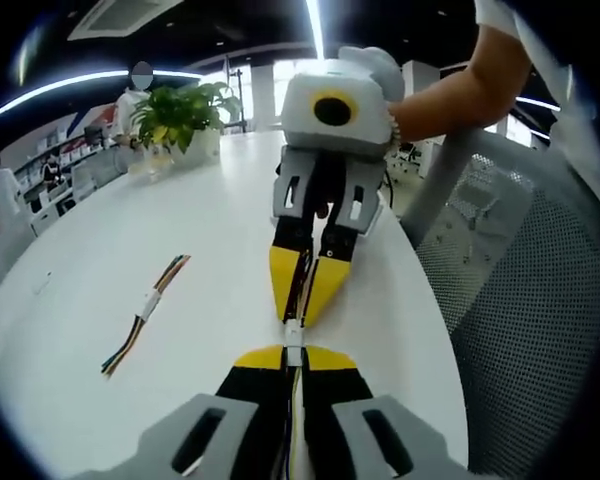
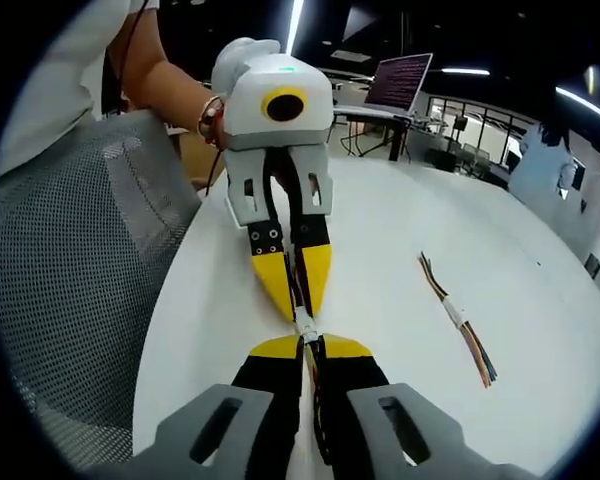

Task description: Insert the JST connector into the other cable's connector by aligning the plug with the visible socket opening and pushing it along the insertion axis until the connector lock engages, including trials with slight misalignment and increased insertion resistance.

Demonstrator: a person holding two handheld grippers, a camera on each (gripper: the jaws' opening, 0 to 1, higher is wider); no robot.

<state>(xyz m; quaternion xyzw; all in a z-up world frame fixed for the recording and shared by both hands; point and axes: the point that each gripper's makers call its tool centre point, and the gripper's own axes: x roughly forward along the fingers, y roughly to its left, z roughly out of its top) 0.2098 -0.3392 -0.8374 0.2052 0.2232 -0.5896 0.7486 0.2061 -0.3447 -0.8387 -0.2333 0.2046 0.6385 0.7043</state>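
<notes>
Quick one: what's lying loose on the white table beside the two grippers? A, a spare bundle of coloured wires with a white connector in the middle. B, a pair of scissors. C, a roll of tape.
A: a spare wire bundle lies flat on the table, apart from both grippers.

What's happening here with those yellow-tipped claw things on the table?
A person is holding a two-jaw gripper in each hand, tip to tip over a white table. The left gripper and the right gripper are each shut on a thin cable, and the small white connectors meet right between the tips. Whether the plug is fully locked in cannot be told. An already joined spare cable lies to the side, and a potted plant stands further back.
</notes>
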